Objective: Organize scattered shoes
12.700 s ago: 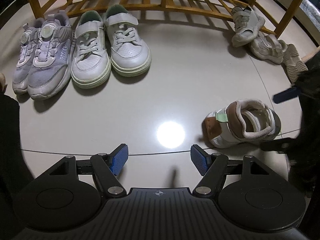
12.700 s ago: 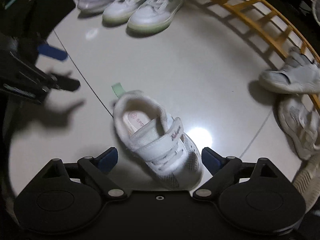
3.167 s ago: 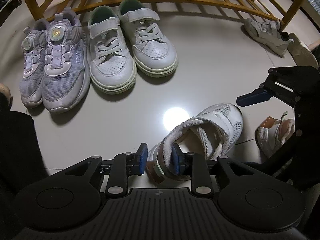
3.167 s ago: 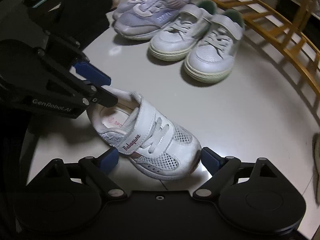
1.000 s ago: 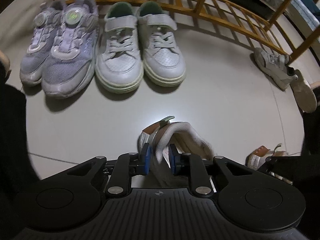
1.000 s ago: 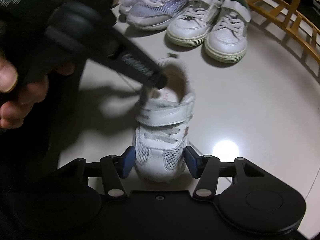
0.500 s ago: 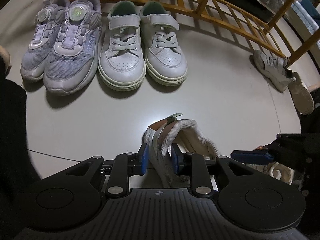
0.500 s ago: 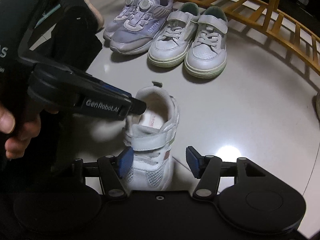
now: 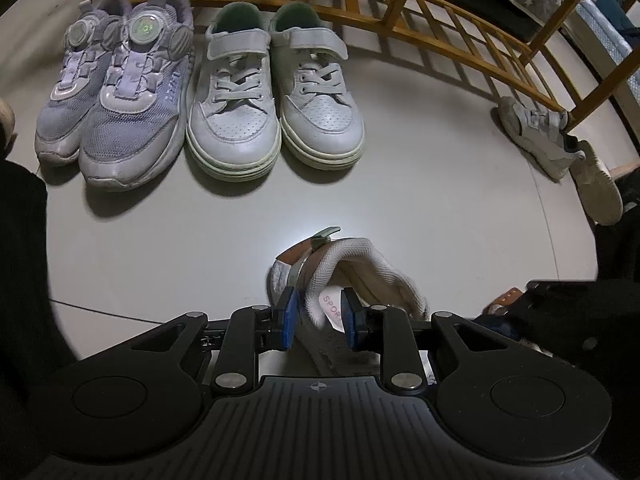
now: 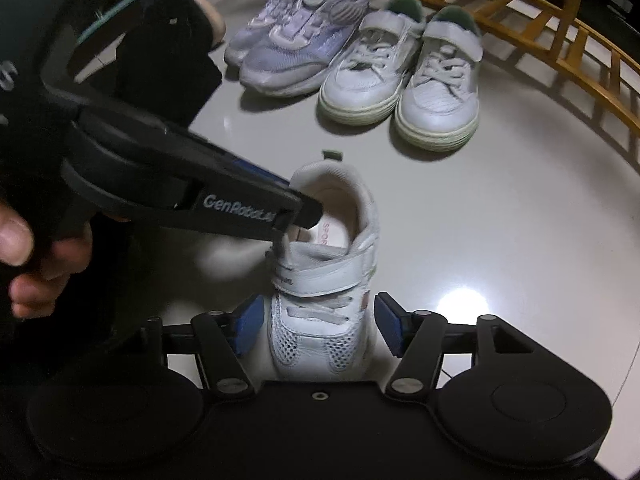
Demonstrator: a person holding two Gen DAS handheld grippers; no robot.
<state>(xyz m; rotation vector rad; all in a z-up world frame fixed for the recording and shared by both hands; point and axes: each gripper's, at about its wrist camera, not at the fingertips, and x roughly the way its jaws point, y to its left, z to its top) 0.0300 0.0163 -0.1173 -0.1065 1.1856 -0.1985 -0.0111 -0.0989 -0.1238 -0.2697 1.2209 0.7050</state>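
White mesh and a strap mark the small sneaker (image 10: 324,280) standing on the pale floor (image 10: 500,220), its long axis running from the toe nearest the right tongs (image 10: 320,330) to the heel facing the shoe rows. From the left, the left tongs (image 9: 318,318) are clenched on its collar wall. Right tongs straddle the toe, released, pads clear. Beyond sit lilac sneakers (image 9: 116,92), then white lace-ups (image 9: 276,92), toes pointing this way, before a wooden rack (image 9: 440,12).

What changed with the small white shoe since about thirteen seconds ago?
The small white shoe, then loose on its side, now stands upright nearer the row. The left gripper, open then, pinches its collar; the right gripper straddles its toe, jaws apart. The purple pair and white pair kept their places.
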